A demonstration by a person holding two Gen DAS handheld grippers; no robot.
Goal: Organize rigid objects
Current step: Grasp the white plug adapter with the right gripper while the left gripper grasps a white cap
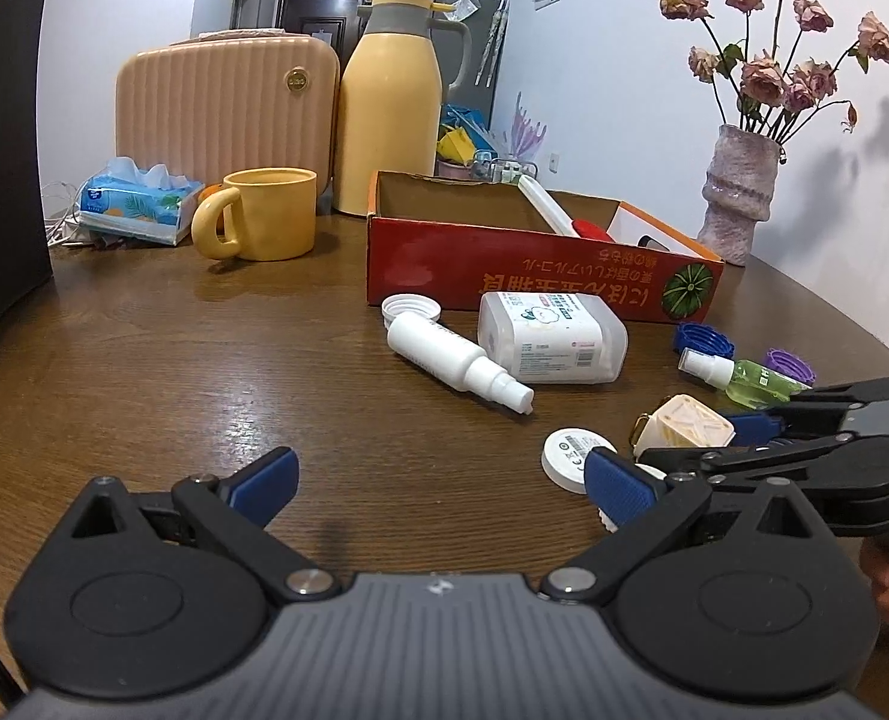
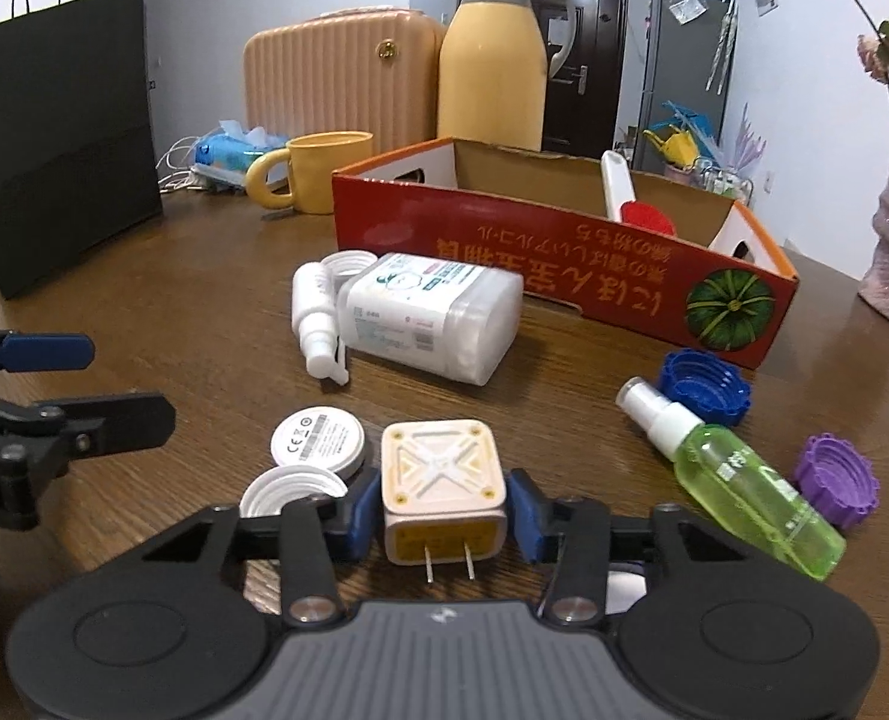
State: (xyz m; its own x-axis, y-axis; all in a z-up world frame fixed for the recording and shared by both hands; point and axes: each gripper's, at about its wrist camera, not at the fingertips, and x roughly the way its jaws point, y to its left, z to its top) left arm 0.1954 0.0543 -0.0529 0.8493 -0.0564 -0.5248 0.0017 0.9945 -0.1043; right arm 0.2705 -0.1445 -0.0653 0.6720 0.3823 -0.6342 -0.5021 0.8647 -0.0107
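My right gripper point(image 2: 444, 519) is shut on a cream cube-shaped plug adapter point(image 2: 441, 489), prongs pointing back at the camera; it also shows in the left wrist view point(image 1: 687, 423). My left gripper point(image 1: 438, 480) is open and empty over the wooden table, left of the adapter. An open red cardboard box point(image 1: 522, 276) holds a white-handled brush with a red head point(image 1: 564, 216). In front of it lie a white spray bottle point(image 1: 456, 363), a white rectangular container point(image 1: 555, 342), a green spray bottle point(image 2: 738, 480), blue point(image 2: 705, 387) and purple point(image 2: 837, 480) caps, and white round lids point(image 2: 318, 438).
A yellow mug point(image 1: 264, 213), a yellow thermos jug point(image 1: 393, 102), a peach ribbed case point(image 1: 222, 108) and a tissue pack point(image 1: 135, 204) stand at the back. A black bag point(image 2: 60, 138) stands on the left. A vase of dried roses point(image 1: 738, 198) stands at the right.
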